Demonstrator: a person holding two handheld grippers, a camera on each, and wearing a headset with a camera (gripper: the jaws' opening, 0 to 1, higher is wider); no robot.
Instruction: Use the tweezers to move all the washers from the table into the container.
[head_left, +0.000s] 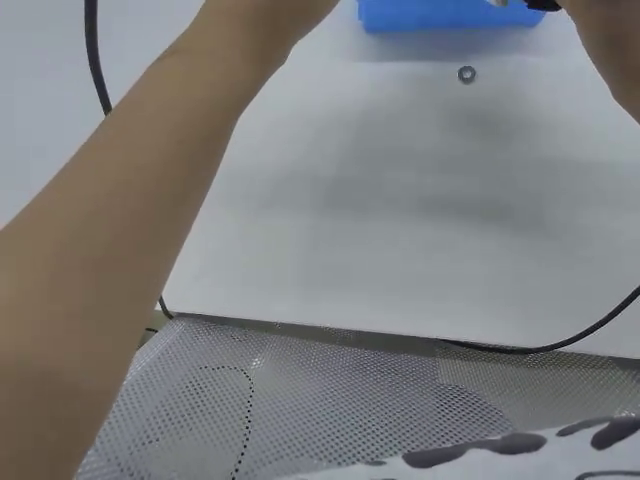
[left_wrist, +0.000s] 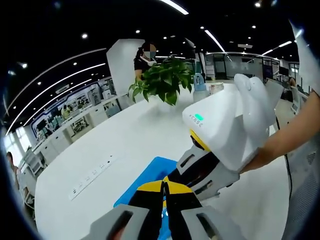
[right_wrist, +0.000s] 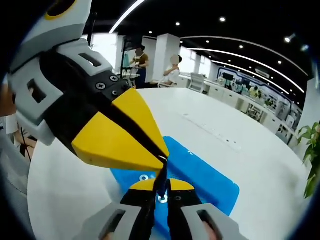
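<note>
**Both tongs meet over the blue container; one washer left on the desk**

The right tongs (right_wrist: 161, 192) are pressed closed on a thin dark strip, the tweezers (right_wrist: 161, 176), which stand up from between their yellow tips. The left tongs (right_wrist: 163, 159) come in from the left of the right gripper view with their jaws closed to a fine line. Their tip touches the upper end of the tweezers, though I cannot tell whether they actually pinch it.

Both pairs hang above the container (right_wrist: 210, 182), which sits on the far part of the desk (head_left: 400, 220). At least two washers (right_wrist: 144, 177) lie on its blue floor, just beneath the tweezers.

In the head view a single washer (head_left: 467, 74) lies flat on the bare desk, a little to the near side of the container and not touching it, well apart from both tongs.

The person's left arm (head_left: 130, 230) stretches from the near left corner diagonally out towards the container, and the right forearm (head_left: 610, 50) reaches in at the far right. A black cable (head_left: 95, 60) runs along the left side of the desk.
</note>
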